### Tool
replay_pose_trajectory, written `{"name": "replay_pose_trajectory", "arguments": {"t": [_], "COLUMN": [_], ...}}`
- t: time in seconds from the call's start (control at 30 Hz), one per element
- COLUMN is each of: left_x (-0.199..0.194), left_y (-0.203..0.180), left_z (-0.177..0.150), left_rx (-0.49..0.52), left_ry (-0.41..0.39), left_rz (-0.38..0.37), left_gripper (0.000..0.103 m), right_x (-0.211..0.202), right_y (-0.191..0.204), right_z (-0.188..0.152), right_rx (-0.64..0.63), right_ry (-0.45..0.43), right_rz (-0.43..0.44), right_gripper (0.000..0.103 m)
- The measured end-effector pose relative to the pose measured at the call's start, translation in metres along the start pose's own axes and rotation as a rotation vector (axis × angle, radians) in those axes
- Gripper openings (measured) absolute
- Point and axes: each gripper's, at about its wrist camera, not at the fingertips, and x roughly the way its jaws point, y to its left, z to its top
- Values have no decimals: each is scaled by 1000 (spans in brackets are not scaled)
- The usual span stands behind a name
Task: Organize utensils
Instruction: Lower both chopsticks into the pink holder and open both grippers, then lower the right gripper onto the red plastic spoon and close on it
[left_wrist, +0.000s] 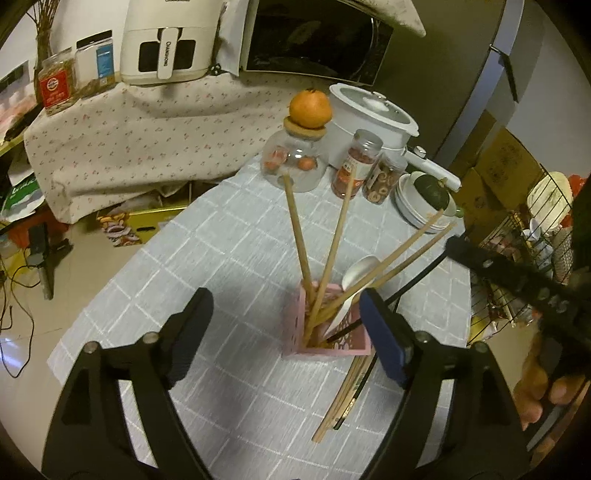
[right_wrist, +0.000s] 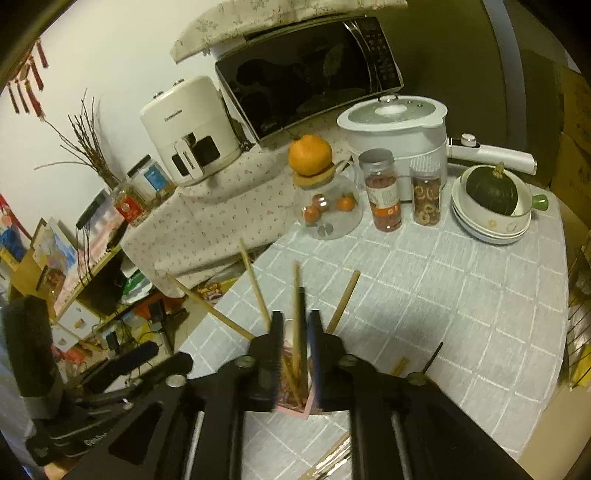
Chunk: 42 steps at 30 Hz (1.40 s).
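Two tools work over one pink utensil holder standing on the grey checked counter. The left tool hangs with its jaws spread wide, nothing between them, the holder just ahead of the fingertips. The right tool sits directly above the holder's mouth, jaws parted a little; a wooden chopstick and a dark chopstick stand in the gap, and neither pad visibly presses on them, so they read as let go. Already in the holder: several wooden chopsticks fanned outward and a white spoon. Still to be gathered: a loose bundle of chopsticks lying flat on the counter just beside the holder's near wall.

Judged from this, the step in hand is dropping a pair into the holder. To do it well, the right tool should lift straight up along the sticks, not sideways, since the tall holder looks light and top-heavy and a sideways drag could tip it. The free left tool is well placed to steady the holder's wall. The flat bundle is best taken near its middle, then stood upright before lowering.
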Motion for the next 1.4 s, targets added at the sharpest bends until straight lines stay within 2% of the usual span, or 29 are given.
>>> {"name": "replay_pose_trajectory", "arguments": {"t": [0.03, 0.1, 0.3, 0.47, 0.63, 0.8, 1.07, 1.23, 1.4], "left_x": [0, 1, -2, -6, 1, 18, 42, 57, 67], "left_y": [-1, -3, -12, -25, -44, -57, -60, -66, -62], "left_z": [-1, -3, -18, -30, -46, -62, -78, -88, -90], "left_rx": [-1, 4, 37, 85, 179, 251, 235, 265, 216], "left_ry": [5, 17, 59, 82, 95, 155, 246, 282, 315], "left_rz": [5, 18, 57, 3, 54, 51, 0, 9, -23], "left_gripper": [82, 83, 83, 83, 83, 83, 83, 83, 83], "right_x": [-5, -13, -40, -43, -34, -14, 25, 54, 80], "right_y": [-2, -4, -24, -48, -74, -98, -125, -131, -134], "right_z": [1, 2, -2, -14, -34, -53, -76, -89, -100], "right_rx": [4, 10, 20, 9, -21, -55, -79, -105, -129], "right_ry": [-8, -17, -36, 24, 110, 209, 334, 422, 493], "right_rz": [3, 2, -15, -49, -115, -199, -302, -330, -352], "right_gripper": [30, 48, 70, 70, 71, 71, 71, 71, 70]}}
